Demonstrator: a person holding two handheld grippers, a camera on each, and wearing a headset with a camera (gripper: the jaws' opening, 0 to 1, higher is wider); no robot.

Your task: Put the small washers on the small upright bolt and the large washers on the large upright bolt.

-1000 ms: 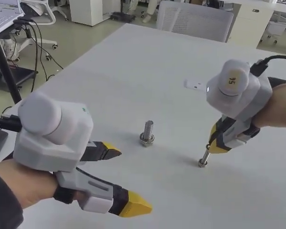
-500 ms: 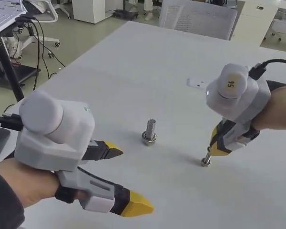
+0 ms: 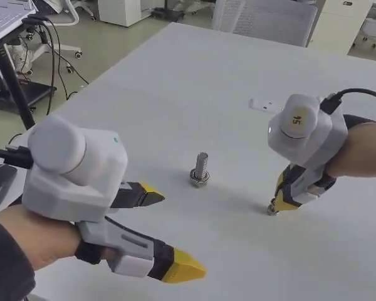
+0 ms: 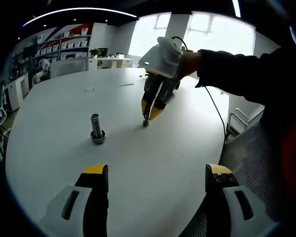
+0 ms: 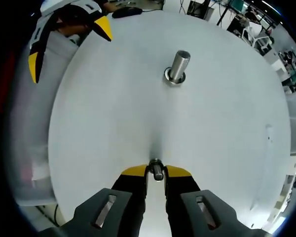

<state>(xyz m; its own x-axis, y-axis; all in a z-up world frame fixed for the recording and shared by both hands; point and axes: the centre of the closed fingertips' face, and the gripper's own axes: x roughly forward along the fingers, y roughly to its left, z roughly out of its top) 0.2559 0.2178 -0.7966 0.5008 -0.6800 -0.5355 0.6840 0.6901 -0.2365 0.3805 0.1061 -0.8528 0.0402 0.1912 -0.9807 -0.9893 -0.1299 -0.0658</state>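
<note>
At the scene's right, right gripper (image 3: 277, 204) stands directly over small bolt (image 5: 157, 171), jaws pinched against its vertical shank. Left gripper (image 3: 175, 235) sits near-left, jaws apart; large bolt (image 3: 200, 169) stands centre.

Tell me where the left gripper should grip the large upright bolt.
By the threaded shaft of the large bolt, above its wider base. It stands upright and apart, so the open left gripper could likely come in level from its own side, a jaw either side.

white table (image 3: 175, 81) | mesh chair (image 3: 263, 22) | laptop stand (image 3: 15, 81), cables (image 3: 59, 47) | grey floor (image 3: 106, 37) | bright windows (image 4: 212, 29)
</note>
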